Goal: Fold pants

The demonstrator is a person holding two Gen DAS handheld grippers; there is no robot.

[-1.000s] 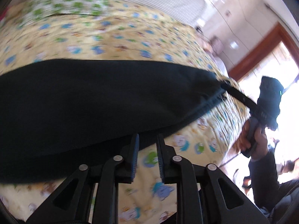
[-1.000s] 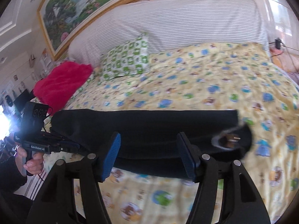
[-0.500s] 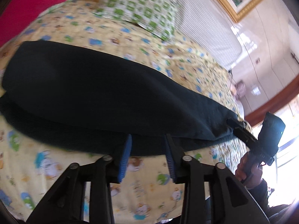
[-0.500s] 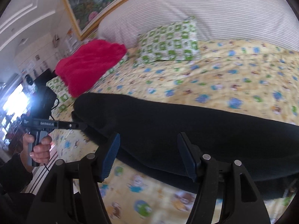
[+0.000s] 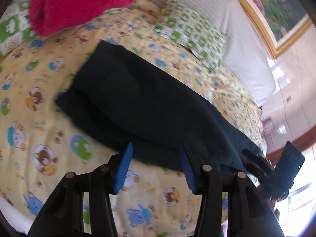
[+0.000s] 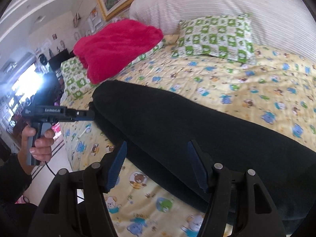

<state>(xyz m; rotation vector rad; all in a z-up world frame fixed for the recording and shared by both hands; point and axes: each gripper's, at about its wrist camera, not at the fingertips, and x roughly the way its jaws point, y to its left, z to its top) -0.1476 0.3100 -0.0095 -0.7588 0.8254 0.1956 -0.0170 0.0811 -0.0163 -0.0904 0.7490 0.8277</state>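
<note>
Left gripper (image 5: 156, 156) and right gripper (image 6: 157, 155): black angular linkage arms with silver round pivot screws, blue ribbed finger pads (image 6: 116, 165); white lettering on the body, grey handle, thin black cable, bare hand (image 6: 37, 140), dark sleeve.

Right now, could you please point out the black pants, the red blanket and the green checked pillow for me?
black pants (image 6: 177, 122), right wrist view, middle of the upper folded layer.
red blanket (image 6: 116, 47), right wrist view, centre of the heap.
green checked pillow (image 6: 215, 37), right wrist view, middle of its top face.
</note>
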